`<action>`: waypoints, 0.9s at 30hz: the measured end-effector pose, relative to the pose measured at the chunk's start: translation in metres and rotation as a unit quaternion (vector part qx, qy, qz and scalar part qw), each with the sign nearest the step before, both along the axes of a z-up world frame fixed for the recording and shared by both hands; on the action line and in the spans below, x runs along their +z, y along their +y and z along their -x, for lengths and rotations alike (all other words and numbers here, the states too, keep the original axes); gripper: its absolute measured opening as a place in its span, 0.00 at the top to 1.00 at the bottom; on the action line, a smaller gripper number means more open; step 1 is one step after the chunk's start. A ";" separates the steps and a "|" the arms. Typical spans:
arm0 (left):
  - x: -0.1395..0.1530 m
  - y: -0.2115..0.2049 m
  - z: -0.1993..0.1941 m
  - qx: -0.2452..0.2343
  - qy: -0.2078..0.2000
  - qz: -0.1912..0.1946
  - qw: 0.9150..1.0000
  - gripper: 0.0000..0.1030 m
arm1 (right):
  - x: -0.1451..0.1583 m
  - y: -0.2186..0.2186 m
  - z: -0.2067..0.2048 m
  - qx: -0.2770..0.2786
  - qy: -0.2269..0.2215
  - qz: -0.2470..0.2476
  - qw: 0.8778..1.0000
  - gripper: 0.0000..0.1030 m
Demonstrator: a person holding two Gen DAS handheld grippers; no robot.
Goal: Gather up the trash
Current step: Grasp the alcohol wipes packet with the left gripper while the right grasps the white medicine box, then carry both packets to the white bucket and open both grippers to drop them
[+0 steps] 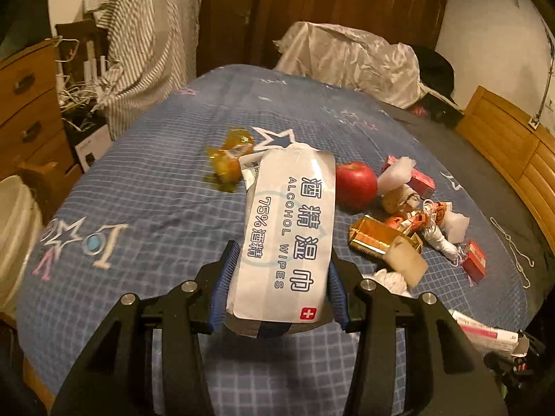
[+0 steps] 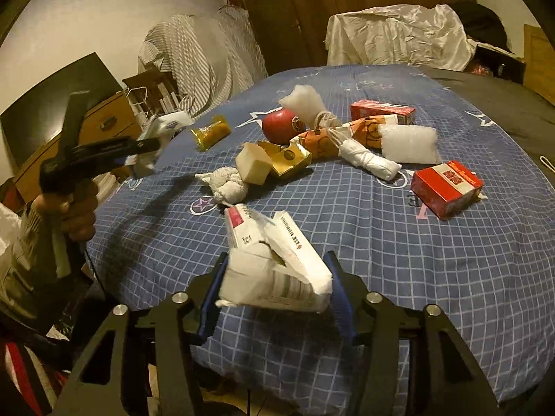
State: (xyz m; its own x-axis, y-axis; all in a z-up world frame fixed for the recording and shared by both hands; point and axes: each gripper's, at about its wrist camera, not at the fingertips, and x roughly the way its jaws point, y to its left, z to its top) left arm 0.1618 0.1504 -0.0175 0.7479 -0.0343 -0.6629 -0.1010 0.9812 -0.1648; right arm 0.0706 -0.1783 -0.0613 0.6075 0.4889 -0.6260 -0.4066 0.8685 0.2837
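Left wrist view: your left gripper (image 1: 281,277) is clamped on a white alcohol wipes pack (image 1: 289,228), blue pads pressed to both its long edges, pack lifted clear of the blue grid bedsheet (image 1: 156,190) and pointing away from you. Behind it on the sheet: a yellow wrapper (image 1: 229,159) to the left, a red apple (image 1: 355,184) just right of the pack's far end. Right of the apple sits the trash cluster, incl. a gold foil box (image 1: 373,239), an orange-white wrapper (image 1: 416,218), a knotted white cloth (image 1: 440,239) and small red boxes (image 1: 473,260). A crumpled white sheet (image 1: 350,59) lies at the far end of the bed; wooden drawers (image 1: 27,111) at left. Right wrist view: your right gripper (image 2: 275,287) is clamped on a crushed white carton w/ pink print (image 2: 274,260), held above the sheet; the carton is blurred. Beyond it: a wadded white tissue (image 2: 227,182), a cream block (image 2: 253,163) touching the gold foil box, the apple further back, a bubble-wrap pad (image 2: 407,144), and a red box (image 2: 447,189) apart at the right. At the left your left hand (image 2: 78,211) grips the other tool's handle, the wipes pack at its tip.
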 end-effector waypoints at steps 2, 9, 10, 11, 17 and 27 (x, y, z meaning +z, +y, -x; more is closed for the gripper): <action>-0.001 0.002 0.005 0.000 0.003 0.002 1.000 0.56 | -0.008 0.005 -0.002 0.005 0.011 0.016 1.000 0.46; -0.007 0.001 0.011 0.000 0.015 -0.002 1.000 0.56 | -0.021 0.049 0.012 0.036 -0.068 0.162 0.984 0.30; -0.007 0.001 0.011 0.001 0.015 -0.002 1.000 0.56 | -0.021 0.054 0.012 0.036 -0.078 0.176 0.981 0.30; -0.008 0.001 0.012 0.000 0.015 -0.003 1.000 0.56 | -0.021 0.056 0.011 0.036 -0.084 0.183 0.979 0.28; -0.013 -0.002 0.013 -0.004 0.023 -0.007 1.000 0.55 | -0.025 0.073 0.014 0.056 -0.128 0.247 0.959 0.44; -0.010 0.008 0.018 0.009 0.017 -0.001 1.000 0.55 | -0.001 0.048 0.006 0.022 -0.076 0.116 0.990 0.51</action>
State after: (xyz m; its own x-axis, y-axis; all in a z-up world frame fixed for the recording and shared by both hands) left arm 0.1441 0.1588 -0.0277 0.7248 -0.0206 -0.6887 -0.1236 0.9795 -0.1593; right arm 0.0648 -0.1302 -0.0627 0.6848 0.3711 -0.6271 -0.4683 0.8835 0.0115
